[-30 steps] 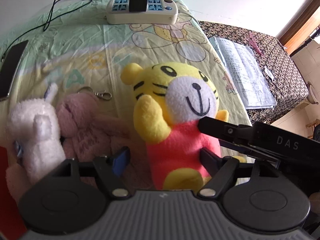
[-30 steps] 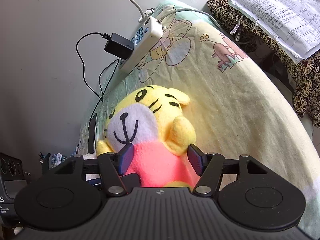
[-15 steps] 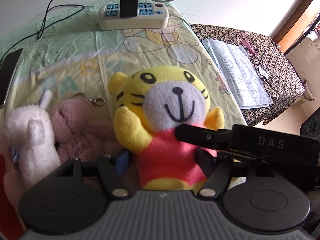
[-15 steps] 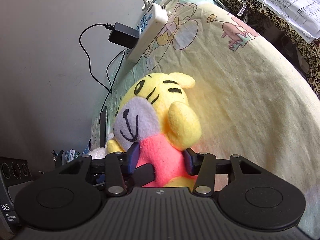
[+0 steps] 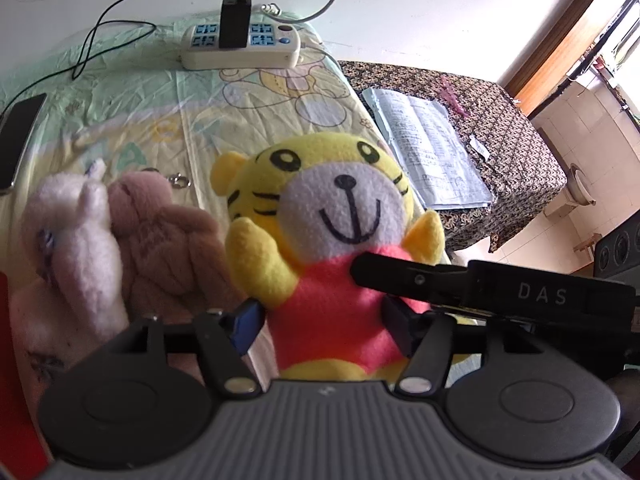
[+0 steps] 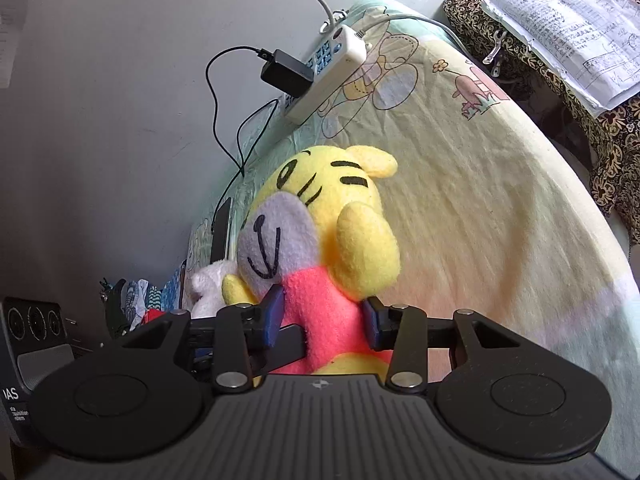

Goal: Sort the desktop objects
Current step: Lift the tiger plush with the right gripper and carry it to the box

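The right tool [image 6: 322, 318] is clamped on the pink body of the yellow plush tiger with the white muzzle [image 6: 320, 240], carried upright above the cartoon-print cloth surface [image 6: 480, 220]. The left tool [image 5: 324, 324] brackets the same torso, fingers apart, not squeezing as far as I can tell. Just beside sit a white plush rabbit [image 5: 76, 248] and a brown-pink plush toy [image 5: 164, 236]. Best play, I'd say: keep the squeeze low on the body, set it down close without toppling them.
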Motion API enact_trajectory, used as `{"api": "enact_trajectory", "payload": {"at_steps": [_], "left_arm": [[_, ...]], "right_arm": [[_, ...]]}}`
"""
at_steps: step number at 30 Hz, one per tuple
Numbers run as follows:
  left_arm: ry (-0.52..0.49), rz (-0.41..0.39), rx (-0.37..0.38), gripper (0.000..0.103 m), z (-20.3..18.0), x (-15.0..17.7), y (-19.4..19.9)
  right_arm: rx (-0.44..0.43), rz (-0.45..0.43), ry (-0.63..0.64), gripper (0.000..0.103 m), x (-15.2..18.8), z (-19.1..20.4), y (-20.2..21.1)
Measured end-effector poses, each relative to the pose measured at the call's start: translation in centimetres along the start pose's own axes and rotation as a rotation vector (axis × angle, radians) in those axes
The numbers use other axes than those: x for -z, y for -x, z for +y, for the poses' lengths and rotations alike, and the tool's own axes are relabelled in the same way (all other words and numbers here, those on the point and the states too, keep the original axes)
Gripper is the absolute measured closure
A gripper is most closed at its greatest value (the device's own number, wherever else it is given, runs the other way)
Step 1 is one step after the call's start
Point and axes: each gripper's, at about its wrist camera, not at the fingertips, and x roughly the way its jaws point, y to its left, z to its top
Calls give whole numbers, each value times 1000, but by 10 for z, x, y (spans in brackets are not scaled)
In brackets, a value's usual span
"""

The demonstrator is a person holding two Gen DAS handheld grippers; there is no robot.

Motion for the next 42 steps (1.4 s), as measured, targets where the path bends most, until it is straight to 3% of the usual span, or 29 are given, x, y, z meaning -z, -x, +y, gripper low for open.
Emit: {"api": "enact_trajectory", "payload": {"at_steps": [9,20,37,42], "left_arm": [[-25,-55,-10,39,-4,36,38],[-48,-137,-28,39,23,62,88],[-49,-284,-25,39,139,96,198],[-26,-293,-24,39,178,105,214]], "right_arm": [[-2,-13,77,60,34,29,21],[-19,-38,154,60,70,76,17],[-54,-115,265,60,137,201,-27],[-39,-128,314,60,160,230,-52]]}}
